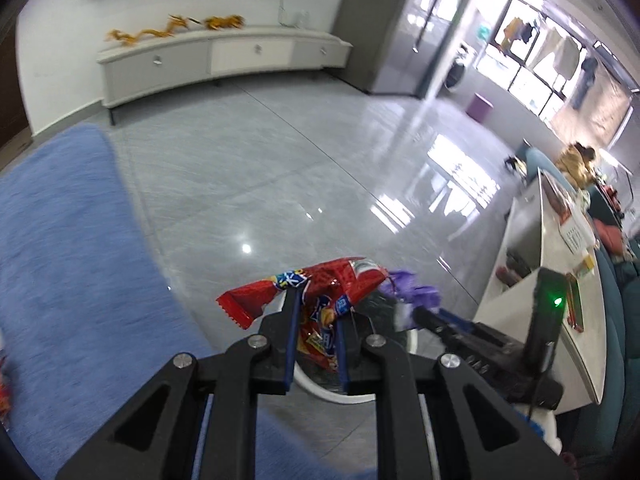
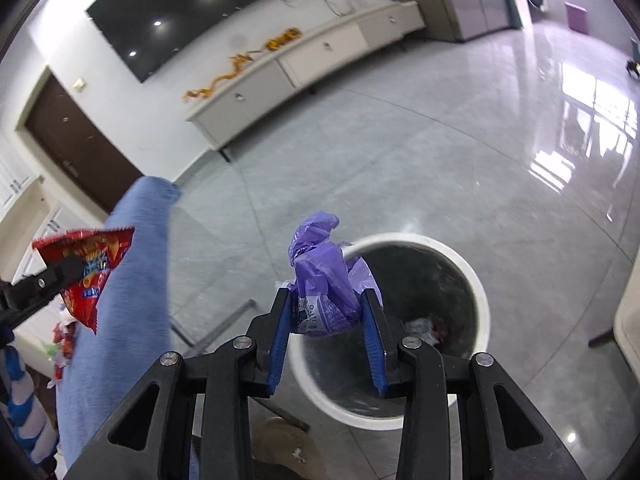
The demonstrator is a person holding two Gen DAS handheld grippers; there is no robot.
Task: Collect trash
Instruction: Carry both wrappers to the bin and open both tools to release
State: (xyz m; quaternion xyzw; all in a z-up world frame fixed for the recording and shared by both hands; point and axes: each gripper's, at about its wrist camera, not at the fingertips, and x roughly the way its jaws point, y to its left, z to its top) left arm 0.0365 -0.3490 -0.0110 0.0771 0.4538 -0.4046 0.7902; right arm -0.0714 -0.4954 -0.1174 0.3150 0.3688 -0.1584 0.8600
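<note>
Both pairs of jaws pinch trash: the left gripper a red snack wrapper, the right gripper a crumpled purple bag. The white-rimmed bin on the floor lies just below and ahead; the right bag hangs over its near rim. Its contents are blurred.

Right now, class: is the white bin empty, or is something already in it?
Not empty. In the right wrist view, crumpled wrappers lie at the bottom of the white bin, below the purple bag.
</note>
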